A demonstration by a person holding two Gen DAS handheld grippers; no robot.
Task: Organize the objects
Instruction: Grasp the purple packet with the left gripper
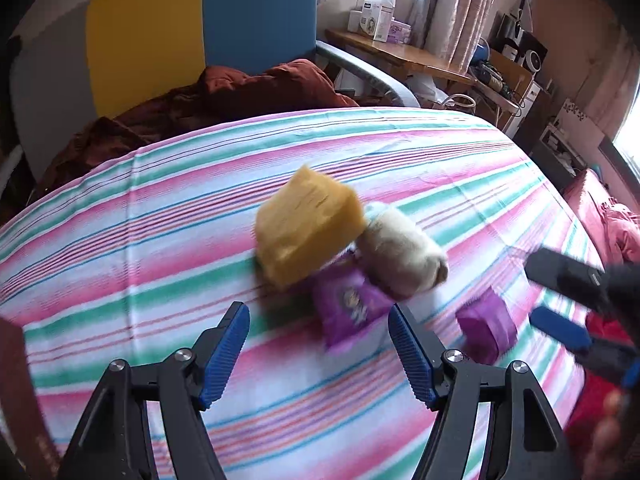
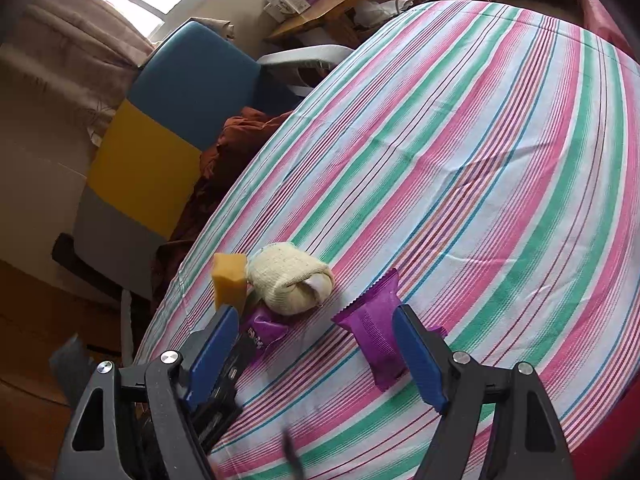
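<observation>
Left claw (image 1: 318,354): jaws spread wide, nothing between them. It hovers low over the pink, green and white striped cloth covering the surface (image 1: 120,240). Directly ahead of its blue ribbed pads lies a flat purple foil snack packet (image 1: 348,310), centre of the left wrist frame.

Right claw (image 2: 316,354): jaws likewise apart and empty. A second purple foil packet with a serrated end (image 2: 374,328) lies just ahead of its right finger, touching or nearly so; contact cannot be confirmed. In the left wrist frame this claw enters from the right edge.

Cluster beyond the first packet: a yellow rectangular sponge block (image 1: 306,226), tilted on its edge, and a cream knitted fabric roll (image 1: 400,254). Both sit against the packet's far end and against each other. The left wrist view is motion-blurred, so fine contact is uncertain.

Judgement on the step in hand: each claw appears lined up to take a packet. A foil packet is thin and slippery; the pads should straddle its narrow width and close low, near the cloth. The left claw should approach from the near end to avoid nudging the sponge, which looks unstable.

Edges and room: in the right wrist frame the cluster sits near the cloth's left edge, with a rust-brown crumpled fabric (image 2: 240,140) and a blue, yellow and grey panelled chair (image 2: 160,128) beyond. Open striped cloth fills the upper right of that frame; that side offers the safer placing ground.
</observation>
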